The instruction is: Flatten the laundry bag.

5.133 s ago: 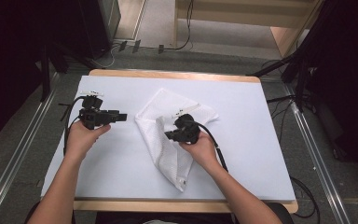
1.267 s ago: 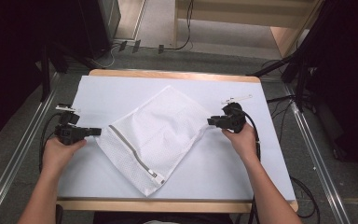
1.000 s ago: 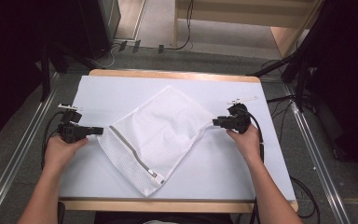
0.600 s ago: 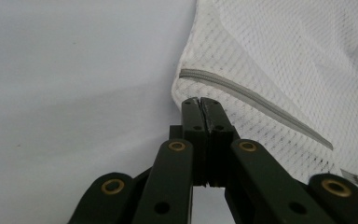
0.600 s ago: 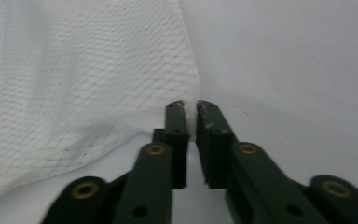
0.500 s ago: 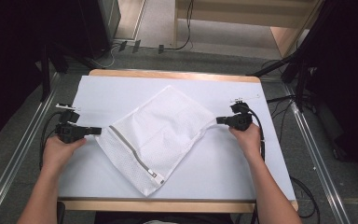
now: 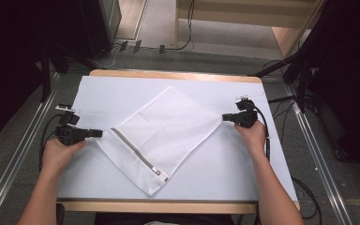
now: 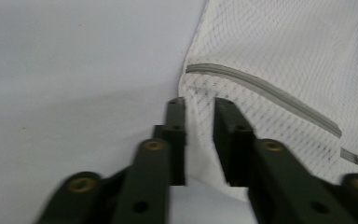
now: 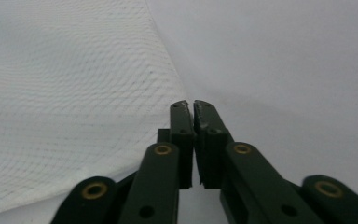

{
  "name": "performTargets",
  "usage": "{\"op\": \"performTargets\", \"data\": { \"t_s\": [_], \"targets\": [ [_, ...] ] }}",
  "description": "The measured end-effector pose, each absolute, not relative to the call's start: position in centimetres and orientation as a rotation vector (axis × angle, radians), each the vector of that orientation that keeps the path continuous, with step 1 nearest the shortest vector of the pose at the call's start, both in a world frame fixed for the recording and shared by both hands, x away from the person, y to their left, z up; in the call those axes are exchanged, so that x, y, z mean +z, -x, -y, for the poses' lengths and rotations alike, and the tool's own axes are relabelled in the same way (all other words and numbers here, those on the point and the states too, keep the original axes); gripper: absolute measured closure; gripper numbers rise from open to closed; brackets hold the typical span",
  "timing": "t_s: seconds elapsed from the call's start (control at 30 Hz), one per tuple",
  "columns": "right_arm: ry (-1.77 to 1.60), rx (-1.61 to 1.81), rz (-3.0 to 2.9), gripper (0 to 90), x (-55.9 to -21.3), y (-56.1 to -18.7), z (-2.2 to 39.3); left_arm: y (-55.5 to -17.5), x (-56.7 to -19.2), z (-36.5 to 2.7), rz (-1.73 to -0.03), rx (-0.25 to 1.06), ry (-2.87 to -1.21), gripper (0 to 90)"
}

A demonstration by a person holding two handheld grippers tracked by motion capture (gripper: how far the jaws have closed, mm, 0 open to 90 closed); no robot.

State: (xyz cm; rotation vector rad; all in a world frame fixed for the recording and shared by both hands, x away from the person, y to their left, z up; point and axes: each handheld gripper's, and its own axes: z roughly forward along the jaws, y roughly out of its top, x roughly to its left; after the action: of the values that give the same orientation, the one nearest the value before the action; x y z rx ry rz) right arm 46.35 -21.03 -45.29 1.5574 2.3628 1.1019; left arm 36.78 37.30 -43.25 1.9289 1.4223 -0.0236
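A white mesh laundry bag (image 7: pixel 161 133) lies flat as a diamond on the table, its grey zipper (image 7: pixel 133 152) running along the lower left side. My left gripper (image 7: pixel 99 133) sits at the bag's left corner. In the left gripper view its jaws (image 8: pixel 198 100) have just been opening and stand apart, with the bag's corner (image 8: pixel 284 56) lying loose between them. My right gripper (image 7: pixel 224 117) is at the bag's right corner. Its jaws (image 9: pixel 190 102) have just been opening a little and show a slim gap, with the mesh edge (image 9: pixel 65 93) beside the left jaw.
A white cover (image 7: pixel 225 173) spreads over the wooden table, with bare surface around the bag. Metal rails (image 7: pixel 23 154) run along both sides of the table. Cables (image 7: pixel 304 192) trail on the floor at the right, and dark equipment stands behind.
The bag went from a crumpled heap in the middle to a flat diamond. Over the last second my right gripper slid slightly right at the bag's right corner. The left hand stayed put.
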Motion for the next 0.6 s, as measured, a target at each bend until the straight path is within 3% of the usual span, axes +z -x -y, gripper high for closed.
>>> {"op": "performTargets", "data": {
  "t_s": [0.17, 0.6],
  "targets": [
    [-1.512, 1.149, -2.326, 75.1, -43.7, -44.8, 20.8, -37.0, -41.9, -36.3, -1.325, 0.039, -1.951, 58.7],
    [-1.4, 1.175, -2.427, 71.1, -43.6, -40.2, 17.0, -42.6, -42.0, -31.4, -1.234, 0.032, -2.081, 56.4]
  ]
}}
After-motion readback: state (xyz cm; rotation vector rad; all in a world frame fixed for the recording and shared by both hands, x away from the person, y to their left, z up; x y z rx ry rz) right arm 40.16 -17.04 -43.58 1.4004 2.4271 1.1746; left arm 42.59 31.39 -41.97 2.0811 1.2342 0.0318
